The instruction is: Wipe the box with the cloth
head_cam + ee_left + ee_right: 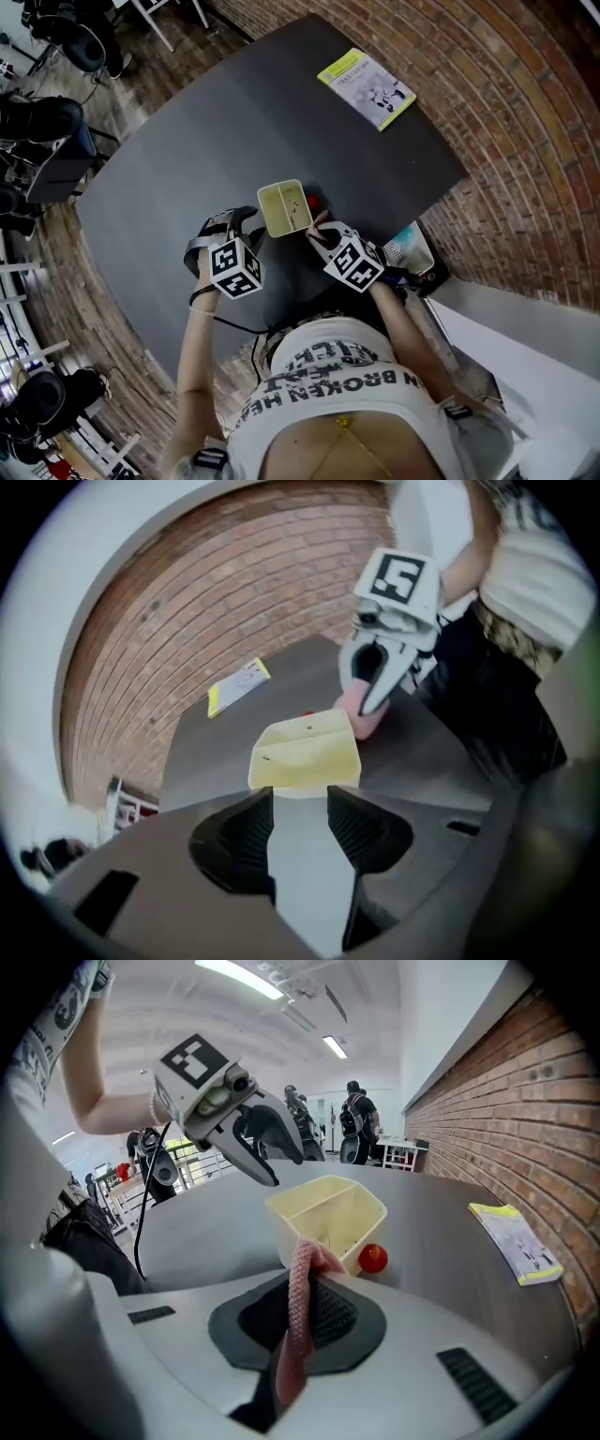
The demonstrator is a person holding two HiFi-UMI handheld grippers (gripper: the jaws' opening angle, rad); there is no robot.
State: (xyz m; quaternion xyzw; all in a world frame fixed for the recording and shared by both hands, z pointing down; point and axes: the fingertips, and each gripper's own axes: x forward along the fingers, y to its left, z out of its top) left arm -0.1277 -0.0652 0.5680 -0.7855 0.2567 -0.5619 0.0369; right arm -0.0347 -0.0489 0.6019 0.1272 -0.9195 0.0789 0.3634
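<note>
Both grippers flank the yellow box (371, 1227): straight ahead of the right gripper (302, 1299), whose jaws pinch the pink cloth (296, 1344), its near wall lies at the cloth's tip; the left gripper (300, 803) sits opposite, jaws spread, empty.

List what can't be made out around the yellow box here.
- Head view: print on the yellow-and-white booklet, too small.
- Left gripper view: near base of the pale yellow plastic box, cut off by the left tool.
- Right gripper view: whether the pink cloth touches the box; it overlaps the wall.
</note>
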